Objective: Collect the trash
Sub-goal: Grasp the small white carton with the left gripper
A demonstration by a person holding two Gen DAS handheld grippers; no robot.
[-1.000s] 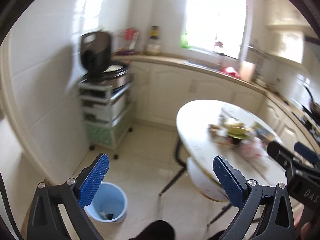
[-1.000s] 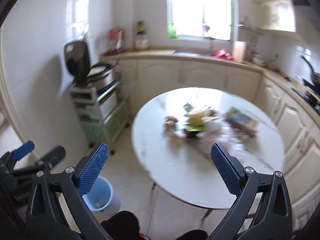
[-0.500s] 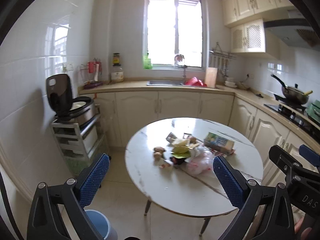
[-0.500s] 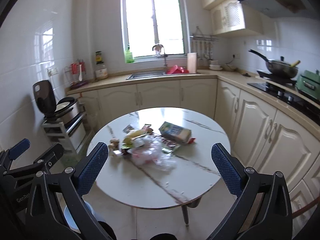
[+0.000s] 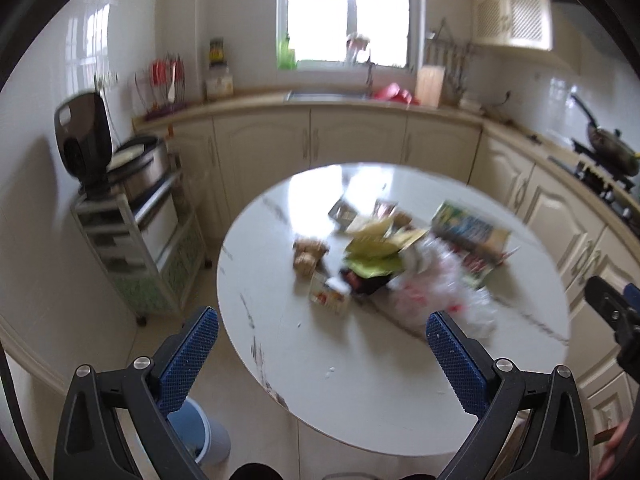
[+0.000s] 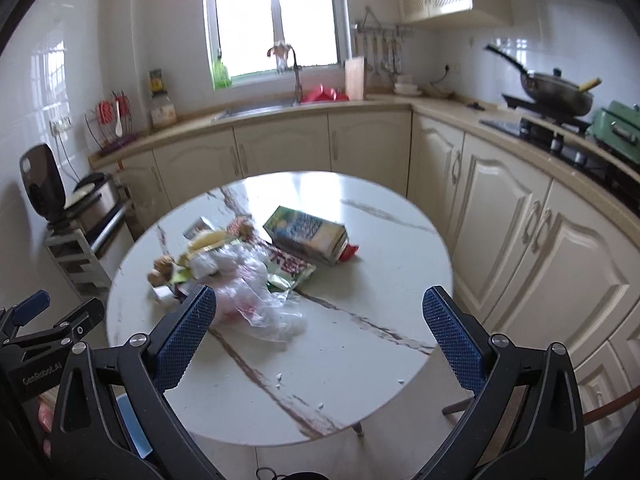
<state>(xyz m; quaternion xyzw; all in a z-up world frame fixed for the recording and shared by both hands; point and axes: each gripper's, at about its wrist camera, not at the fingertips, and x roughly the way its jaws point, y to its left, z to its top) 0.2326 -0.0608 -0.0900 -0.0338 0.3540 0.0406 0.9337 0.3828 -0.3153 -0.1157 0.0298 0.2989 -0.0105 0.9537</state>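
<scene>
Both tongs (image 5: 320, 344) (image 6: 318, 320) now nearer the littered table (image 6: 360, 360).

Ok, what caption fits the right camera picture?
Open right tongs hover over trash pile on round table.

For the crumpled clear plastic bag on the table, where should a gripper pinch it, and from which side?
Probably its loose near end, which spreads flat on the round table toward the right gripper. The clear plastic bag is otherwise tangled with other trash, so come from the near table edge, jaws low and already open.

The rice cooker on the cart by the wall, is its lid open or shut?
Open: the rice cooker has its dark lid standing upright.
</scene>
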